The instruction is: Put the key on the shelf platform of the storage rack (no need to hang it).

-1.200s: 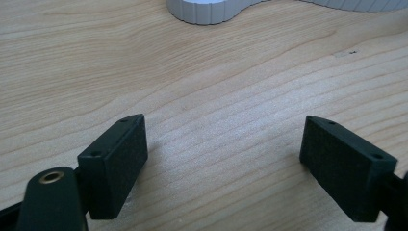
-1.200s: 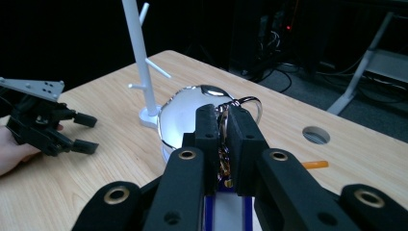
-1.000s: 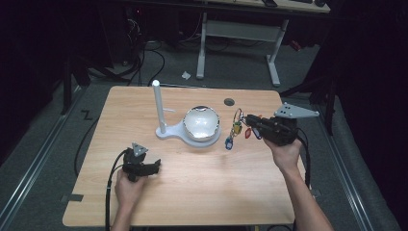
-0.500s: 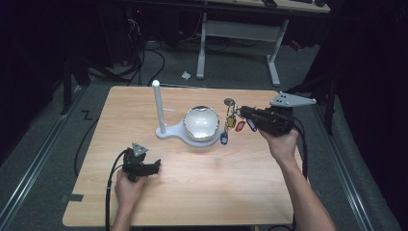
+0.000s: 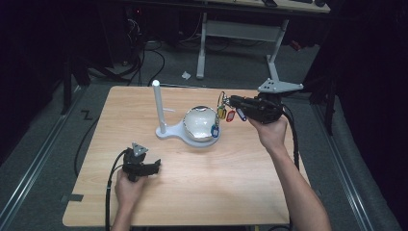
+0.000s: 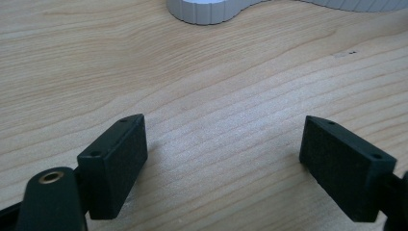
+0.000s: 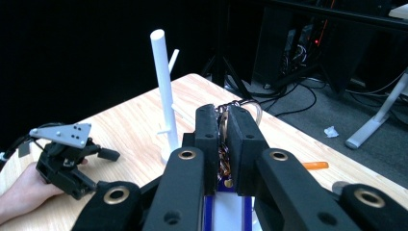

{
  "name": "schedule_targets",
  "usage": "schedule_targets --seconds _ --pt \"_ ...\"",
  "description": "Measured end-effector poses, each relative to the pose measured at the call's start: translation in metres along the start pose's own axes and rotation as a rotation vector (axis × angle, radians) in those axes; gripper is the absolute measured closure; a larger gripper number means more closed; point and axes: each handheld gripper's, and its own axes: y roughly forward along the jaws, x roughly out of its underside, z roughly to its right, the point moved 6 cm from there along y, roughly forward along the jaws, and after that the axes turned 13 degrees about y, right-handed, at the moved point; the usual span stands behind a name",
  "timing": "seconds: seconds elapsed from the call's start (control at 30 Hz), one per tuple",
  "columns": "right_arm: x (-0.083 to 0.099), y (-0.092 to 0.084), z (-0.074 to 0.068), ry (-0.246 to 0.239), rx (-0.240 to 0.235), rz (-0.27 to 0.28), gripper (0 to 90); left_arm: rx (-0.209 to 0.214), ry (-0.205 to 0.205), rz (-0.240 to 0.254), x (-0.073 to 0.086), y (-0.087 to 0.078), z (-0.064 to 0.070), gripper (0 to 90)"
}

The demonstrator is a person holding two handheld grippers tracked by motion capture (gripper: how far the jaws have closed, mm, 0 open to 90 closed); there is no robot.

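The bunch of keys (image 5: 222, 113), pinched in the closed jaws of the right gripper (image 5: 232, 101), has been lifted and carried toward the white stand (image 5: 159, 108), likely for hanging, while the left gripper (image 5: 155, 166) is rested wide open on the table (image 5: 231, 183).

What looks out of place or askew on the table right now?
Nothing stands out. The white stand sits upright on the table, with its post vertical. The right gripper holds the bunch of keys in the air, tags dangling freely. The left gripper rests open on the wood.
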Motion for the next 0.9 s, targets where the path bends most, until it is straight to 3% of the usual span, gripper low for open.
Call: schedule_targets --seconds 0.57,0.8,0.9 --pt "0.004 0.04 0.001 0.007 0.029 -0.03 84.2 -0.007 -0.016 -0.002 0.0 0.0 0.001 17.3" --pt "0.014 0.055 0.003 0.024 0.033 -0.051 84.1 -0.01 -0.022 -0.002 0.0 0.0 0.001 17.3" --pt "0.019 0.062 0.004 0.032 0.032 -0.067 84.1 -0.004 -0.004 -0.001 0.0 0.0 0.0 17.3"
